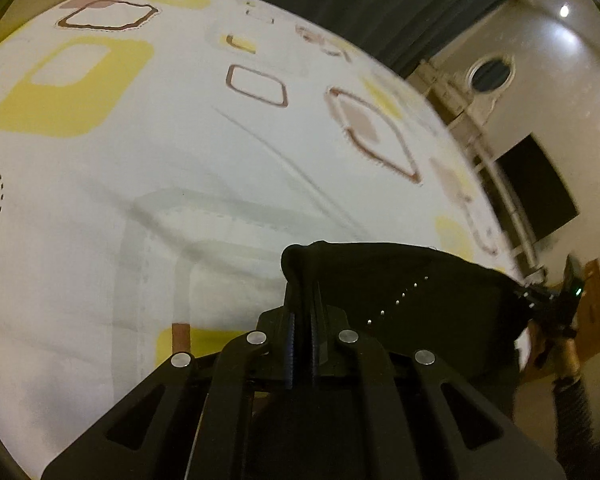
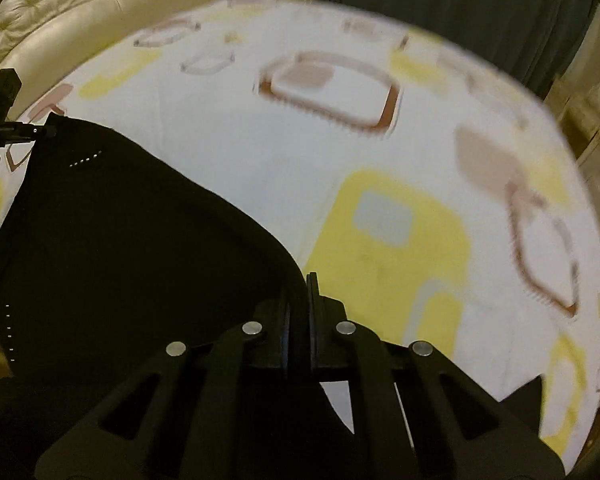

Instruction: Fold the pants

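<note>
Black soft pants [image 2: 112,248] lifted off bed sheet [image 1: 188,136], edge stretched between both grippers. Left gripper [image 1: 302,312] jaws clamped on left corner; right gripper [image 2: 298,312] jaws clamped on right corner. Fabric light, limp, sags; best held at corners.

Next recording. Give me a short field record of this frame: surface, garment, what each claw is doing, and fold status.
surface: bed sheet, white with yellow and brown rounded squares
garment: black pants, one edge stretched between the two claws
left claw: shut on the pants edge
right claw: shut on the pants edge
background: dark curtain
fold status: no finished fold visible
</note>
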{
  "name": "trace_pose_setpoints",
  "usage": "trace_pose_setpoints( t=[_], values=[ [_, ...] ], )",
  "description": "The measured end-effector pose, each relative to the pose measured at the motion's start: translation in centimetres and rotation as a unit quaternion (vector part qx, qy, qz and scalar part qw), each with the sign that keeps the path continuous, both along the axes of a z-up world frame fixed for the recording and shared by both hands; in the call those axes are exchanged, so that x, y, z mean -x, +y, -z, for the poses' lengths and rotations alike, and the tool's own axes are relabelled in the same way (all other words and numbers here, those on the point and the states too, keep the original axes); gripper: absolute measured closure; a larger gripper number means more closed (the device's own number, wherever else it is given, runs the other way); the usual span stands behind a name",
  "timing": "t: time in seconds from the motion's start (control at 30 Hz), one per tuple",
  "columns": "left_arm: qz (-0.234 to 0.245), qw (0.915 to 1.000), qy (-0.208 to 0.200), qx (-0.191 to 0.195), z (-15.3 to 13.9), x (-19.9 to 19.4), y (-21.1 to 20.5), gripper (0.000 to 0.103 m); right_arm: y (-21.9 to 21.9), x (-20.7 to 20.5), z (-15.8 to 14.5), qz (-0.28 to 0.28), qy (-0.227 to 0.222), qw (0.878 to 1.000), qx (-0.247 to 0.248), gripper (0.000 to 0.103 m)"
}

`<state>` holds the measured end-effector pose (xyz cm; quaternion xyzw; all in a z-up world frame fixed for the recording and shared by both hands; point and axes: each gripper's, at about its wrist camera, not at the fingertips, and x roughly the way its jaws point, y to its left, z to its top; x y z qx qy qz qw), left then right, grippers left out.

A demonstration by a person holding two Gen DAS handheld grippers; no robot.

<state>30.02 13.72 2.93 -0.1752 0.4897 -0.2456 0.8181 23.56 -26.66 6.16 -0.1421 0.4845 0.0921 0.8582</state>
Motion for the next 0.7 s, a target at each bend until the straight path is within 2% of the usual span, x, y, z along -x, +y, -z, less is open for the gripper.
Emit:
trace_pose_setpoints(
  t=[0.1, 0.37, 0.57, 0.7],
  values=[
    [-0.006, 0.9999, -0.003, 0.014, -0.2, 1.3, 0.5, 0.098, 1.4, 2.9, -0.5, -0.029, -0.035, 0.998, 0.038, 0.097],
    [-0.007, 0.9971, -0.033, 0.068, -2.5, 7.3, 2.4, 0.098, 4.4, 11.5, -1.2, -0.067, -0.098, 0.99, 0.075, 0.097],
    [-0.012, 0.9962, -0.035, 0.079, -2.5, 12.8, 4.4, 0.098, 5.4, 16.9, -0.2, -0.084, -0.106, 0.987, 0.081, 0.097],
    [-0.027, 0.9952, -0.017, 0.093, -1.0, 16.6, 6.4, 0.098, 5.5, 19.9, 1.4, -0.087, -0.087, 0.989, 0.076, 0.097]
  ],
)
